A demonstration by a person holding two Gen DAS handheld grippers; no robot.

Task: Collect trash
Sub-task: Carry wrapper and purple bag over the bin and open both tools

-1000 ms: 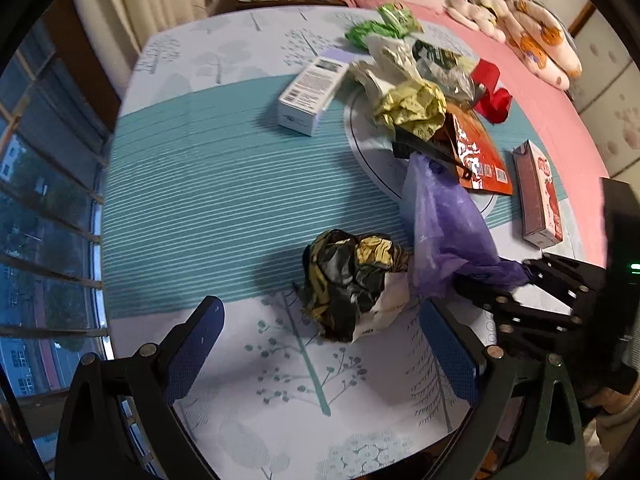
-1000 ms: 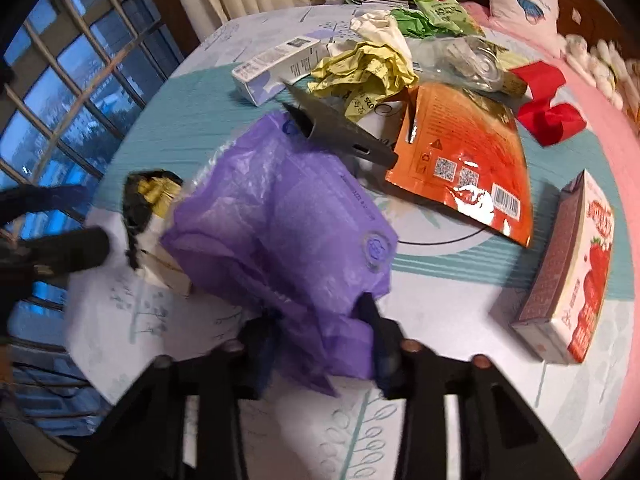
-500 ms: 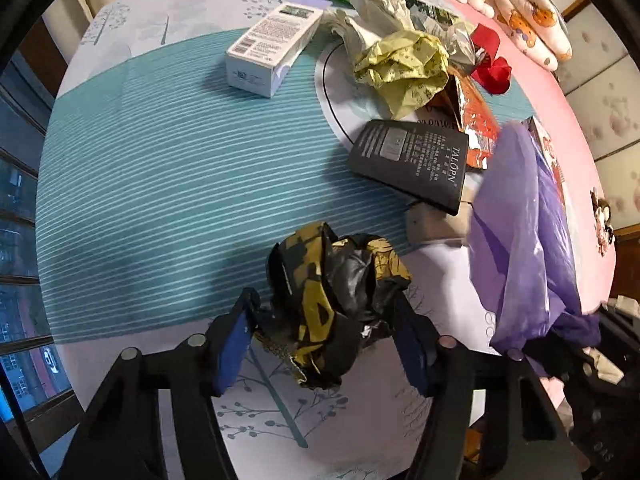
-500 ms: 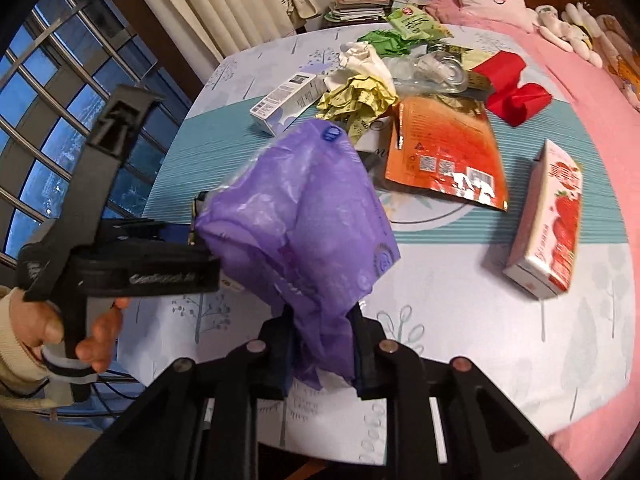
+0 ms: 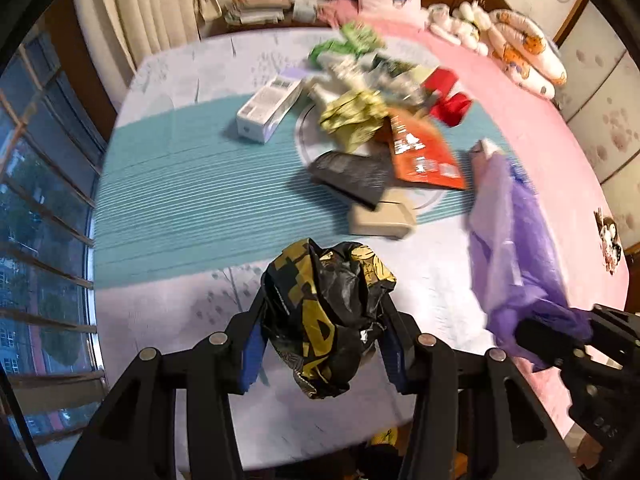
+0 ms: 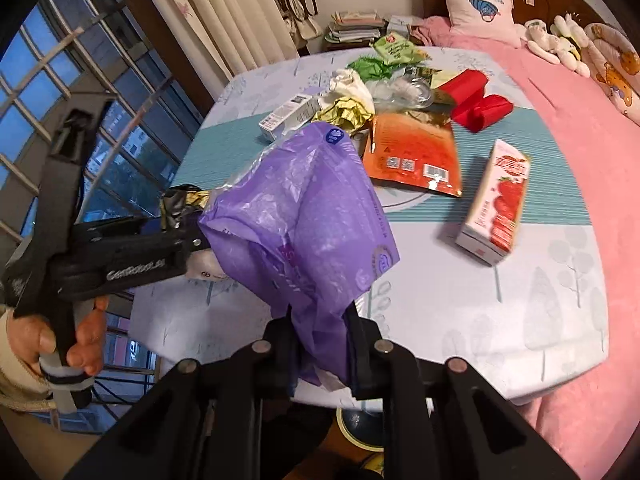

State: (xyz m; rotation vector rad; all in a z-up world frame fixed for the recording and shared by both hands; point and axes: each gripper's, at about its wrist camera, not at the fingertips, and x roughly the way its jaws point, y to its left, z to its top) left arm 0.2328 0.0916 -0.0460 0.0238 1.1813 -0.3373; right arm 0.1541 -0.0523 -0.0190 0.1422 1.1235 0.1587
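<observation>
My left gripper [image 5: 322, 340] is shut on a crumpled black and gold wrapper [image 5: 328, 312] and holds it above the table's near edge. My right gripper [image 6: 320, 344] is shut on a purple plastic bag [image 6: 304, 220], held upright above the table; the bag also shows in the left wrist view [image 5: 516, 256] at the right. In the right wrist view the left gripper [image 6: 120, 256] sits just left of the bag, with the wrapper [image 6: 180, 204] at its tip.
A pile of trash lies mid-table: white box [image 5: 268, 110], yellow-green wrapper [image 5: 356, 118], orange pouch [image 5: 424, 152], black packet [image 5: 352, 176], beige box [image 5: 380, 220], red packet [image 6: 476, 106], strawberry carton [image 6: 496, 212]. Window at left, pink bed [image 6: 592, 128] at right.
My left gripper closed on the black and gold wrapper and lifted it off the table. My right gripper raised the purple bag higher and upright.
</observation>
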